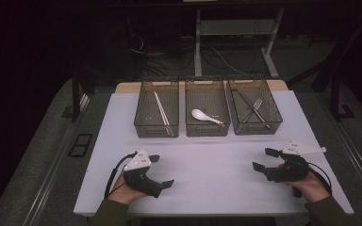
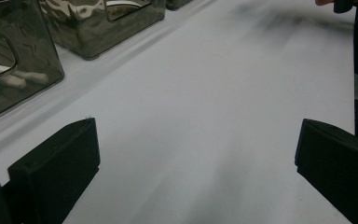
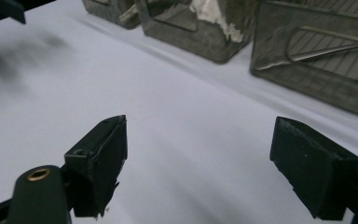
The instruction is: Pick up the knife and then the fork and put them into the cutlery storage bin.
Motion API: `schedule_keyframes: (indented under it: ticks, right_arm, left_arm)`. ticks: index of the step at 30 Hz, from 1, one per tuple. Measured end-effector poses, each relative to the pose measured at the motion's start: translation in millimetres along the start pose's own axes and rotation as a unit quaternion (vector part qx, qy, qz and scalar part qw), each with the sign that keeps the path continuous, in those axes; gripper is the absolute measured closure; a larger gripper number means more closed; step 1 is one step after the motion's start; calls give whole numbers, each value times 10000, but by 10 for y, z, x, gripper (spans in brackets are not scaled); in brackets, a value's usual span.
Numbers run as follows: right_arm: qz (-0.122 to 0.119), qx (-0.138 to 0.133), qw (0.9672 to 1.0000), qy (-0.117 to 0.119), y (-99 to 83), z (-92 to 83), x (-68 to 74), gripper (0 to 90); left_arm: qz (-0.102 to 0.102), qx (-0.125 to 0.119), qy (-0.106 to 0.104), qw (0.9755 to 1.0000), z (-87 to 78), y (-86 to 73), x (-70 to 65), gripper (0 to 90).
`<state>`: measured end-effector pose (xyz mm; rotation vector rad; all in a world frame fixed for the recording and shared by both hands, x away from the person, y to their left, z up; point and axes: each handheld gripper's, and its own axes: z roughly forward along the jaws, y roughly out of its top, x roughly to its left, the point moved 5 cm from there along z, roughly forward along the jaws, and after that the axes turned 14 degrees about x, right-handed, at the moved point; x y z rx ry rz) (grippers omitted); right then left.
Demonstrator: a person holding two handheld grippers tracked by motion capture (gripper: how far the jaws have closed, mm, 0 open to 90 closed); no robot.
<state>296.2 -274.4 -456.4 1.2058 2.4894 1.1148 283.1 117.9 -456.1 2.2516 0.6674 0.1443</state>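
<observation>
Left tongs (image 1: 161,171) wide open, empty, right tongs (image 1: 264,159) likewise — both over bare white table (image 1: 207,155), baskets (image 1: 207,115) beyond

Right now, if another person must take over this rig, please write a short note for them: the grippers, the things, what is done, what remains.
Left gripper: open, empty, resting low over the white table near the front edge.
Right gripper: open, empty, also over bare table.
Three mesh bins stand in a row at the back: chopsticks in the left bin, white spoon in the middle bin, fork with another metal utensil in the right bin.
Done: the cutlery lies sorted in the bins.
Left: apparently no loose cutlery on the table; confirm before continuing.
</observation>
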Motion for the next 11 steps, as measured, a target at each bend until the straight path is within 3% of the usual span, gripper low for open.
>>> schedule_keyframes:
  ticks: [6, 11]
  right_arm:
    - [-231, 203, 9995, 106, -58, 99, 122, 176]
    - [-185, 166, 9996, 96, -57, 94, 112, 176]
  left_arm:
    - [-5, -5, 6, 10000, -1, 0, -2, 0]
    - [-17, 16, 23, 10000, -1, -6, 8, 0]
